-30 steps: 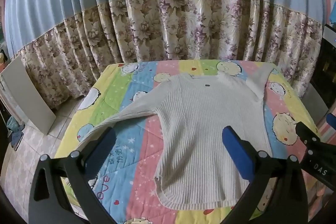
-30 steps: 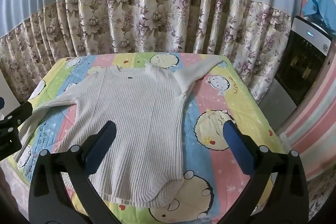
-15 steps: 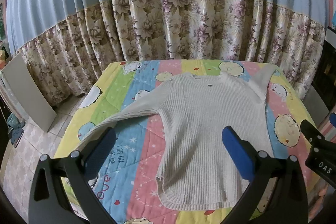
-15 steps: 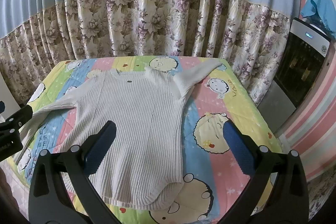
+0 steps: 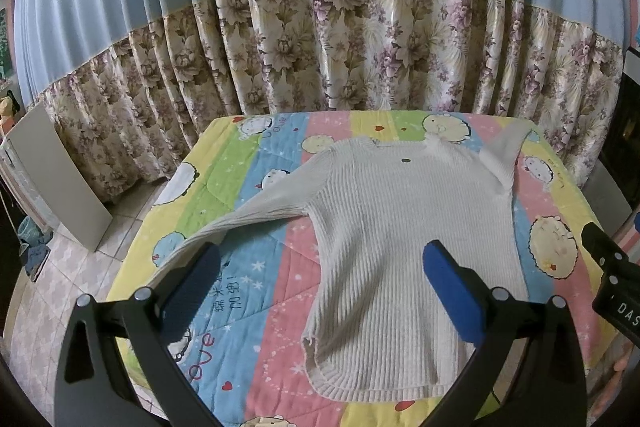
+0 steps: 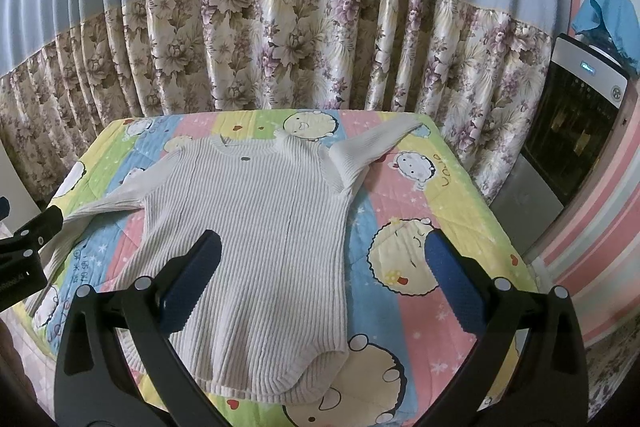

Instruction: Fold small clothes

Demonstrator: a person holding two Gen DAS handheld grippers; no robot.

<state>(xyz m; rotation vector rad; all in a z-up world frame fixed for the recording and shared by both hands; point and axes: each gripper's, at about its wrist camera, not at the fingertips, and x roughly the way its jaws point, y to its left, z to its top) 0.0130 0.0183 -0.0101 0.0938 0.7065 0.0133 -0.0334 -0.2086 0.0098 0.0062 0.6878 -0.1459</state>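
A cream ribbed sweater (image 5: 404, 227) lies flat on the colourful cartoon quilt (image 5: 256, 291), hem toward me, collar toward the curtain. Its left sleeve (image 5: 240, 219) stretches toward the table's left edge; its right sleeve (image 6: 372, 147) is bent up toward the far right corner. The sweater also shows in the right wrist view (image 6: 256, 227). My left gripper (image 5: 320, 267) is open and empty, above the near left part of the sweater. My right gripper (image 6: 320, 267) is open and empty, above the sweater's near right side.
A blue and floral curtain (image 5: 340, 39) hangs behind the table. A white board (image 5: 56, 179) leans at the left on a tiled floor. A dark appliance (image 6: 576, 123) with a blue cloth on top stands at the right beside a striped wall.
Both grippers have drawn back and up slightly, so the sweater sits a little lower and smaller in view. The sweater has not moved.
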